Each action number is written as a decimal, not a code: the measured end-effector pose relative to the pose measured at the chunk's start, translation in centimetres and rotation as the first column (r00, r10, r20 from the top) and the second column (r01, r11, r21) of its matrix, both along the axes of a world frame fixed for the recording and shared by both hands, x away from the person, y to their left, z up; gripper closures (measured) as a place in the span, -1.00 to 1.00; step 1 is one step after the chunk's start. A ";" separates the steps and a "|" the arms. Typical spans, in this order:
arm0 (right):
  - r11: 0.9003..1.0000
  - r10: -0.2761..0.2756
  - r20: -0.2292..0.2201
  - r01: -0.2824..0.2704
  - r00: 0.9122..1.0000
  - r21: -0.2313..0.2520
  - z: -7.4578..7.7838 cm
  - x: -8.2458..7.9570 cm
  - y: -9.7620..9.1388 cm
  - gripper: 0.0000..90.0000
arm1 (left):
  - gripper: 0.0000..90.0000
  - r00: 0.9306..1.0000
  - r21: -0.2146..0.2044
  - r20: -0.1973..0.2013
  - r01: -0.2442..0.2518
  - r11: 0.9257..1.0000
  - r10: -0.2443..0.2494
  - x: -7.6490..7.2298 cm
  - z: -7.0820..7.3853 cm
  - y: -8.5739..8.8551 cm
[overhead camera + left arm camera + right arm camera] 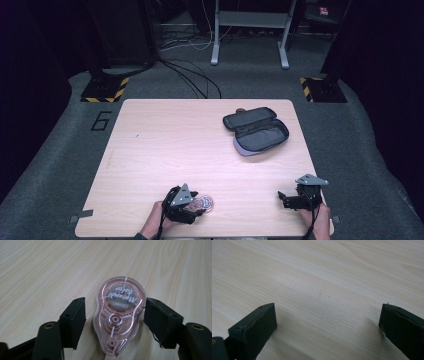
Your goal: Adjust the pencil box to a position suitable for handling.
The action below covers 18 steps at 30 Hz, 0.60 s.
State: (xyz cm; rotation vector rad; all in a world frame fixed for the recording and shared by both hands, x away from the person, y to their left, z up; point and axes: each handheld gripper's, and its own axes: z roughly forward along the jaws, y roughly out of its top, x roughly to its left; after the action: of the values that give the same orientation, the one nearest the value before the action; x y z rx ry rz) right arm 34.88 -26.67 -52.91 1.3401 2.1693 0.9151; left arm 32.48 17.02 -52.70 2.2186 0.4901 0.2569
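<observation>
My left gripper (pixel 114 322) straddles the pink correction tape dispenser (pixel 118 315), low centre of frame; right pad touching, left pad just clear. My right gripper (pixel 327 325) stands wide open over bare table (pixel 317 277).

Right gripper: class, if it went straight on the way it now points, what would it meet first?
Probably nothing: the right gripper faces bare light wooden table; the way looks free, though depth is unclear.

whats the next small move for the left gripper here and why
Probably finish closing the left gripper on the pink correction tape dispenser: it lies flat on the table between the jaws, the right pad about touching and a small gap at the left pad.
</observation>
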 end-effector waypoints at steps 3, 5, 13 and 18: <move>1.000 -0.004 -0.011 0.004 1.000 0.005 0.0 0.0 0.0 -0.98 | -0.06 1.000 0.017 -0.002 0.005 1.000 -0.005 0.0 0.0 -0.2; 1.000 0.000 -0.007 0.000 1.000 0.003 0.0 0.1 -0.1 -0.98 | 0.05 1.000 0.007 0.000 0.019 1.000 -0.019 0.0 -0.1 -0.3; 1.000 -0.002 -0.014 0.002 1.000 0.009 0.0 0.1 -0.1 -0.98 | 0.11 1.000 0.006 0.015 0.028 1.000 -0.028 -0.3 0.0 -0.3; 1.000 0.003 -0.007 -0.003 1.000 0.010 0.0 0.2 -0.1 -0.98 | 0.12 0.999 -0.012 0.039 -0.015 1.000 0.015 -0.6 0.3 0.2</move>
State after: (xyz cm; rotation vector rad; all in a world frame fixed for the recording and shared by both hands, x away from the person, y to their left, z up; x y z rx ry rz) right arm 35.03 -26.80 -52.95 1.3473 2.1751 0.9246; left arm 31.93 17.25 -52.42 2.1953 0.4863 0.3038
